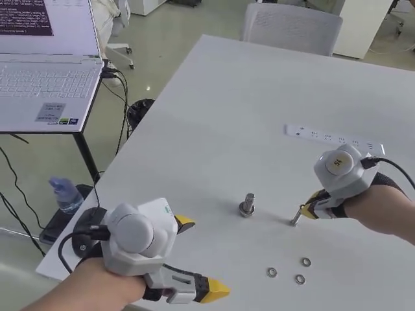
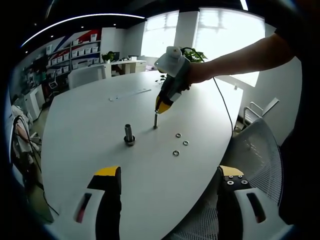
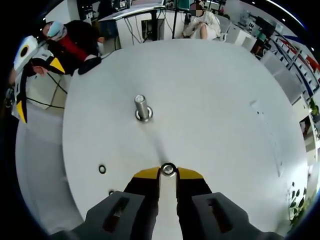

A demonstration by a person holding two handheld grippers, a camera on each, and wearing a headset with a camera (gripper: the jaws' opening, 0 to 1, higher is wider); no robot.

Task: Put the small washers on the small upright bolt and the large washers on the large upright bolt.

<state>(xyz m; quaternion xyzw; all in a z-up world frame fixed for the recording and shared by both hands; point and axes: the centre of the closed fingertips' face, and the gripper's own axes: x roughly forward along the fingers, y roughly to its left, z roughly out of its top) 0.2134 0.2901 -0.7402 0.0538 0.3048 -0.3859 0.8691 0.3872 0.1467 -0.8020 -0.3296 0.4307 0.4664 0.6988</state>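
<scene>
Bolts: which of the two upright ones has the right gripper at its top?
The small bolt: thinner, and right of the large bolt in the head view. The right gripper has its tips at the bolt's top.

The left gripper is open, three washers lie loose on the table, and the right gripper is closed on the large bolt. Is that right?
Not quite. The right gripper is closed on the small bolt; the large bolt stands free beside it, as the right gripper view shows. The left gripper is open and three washers lie loose on the table.
</scene>
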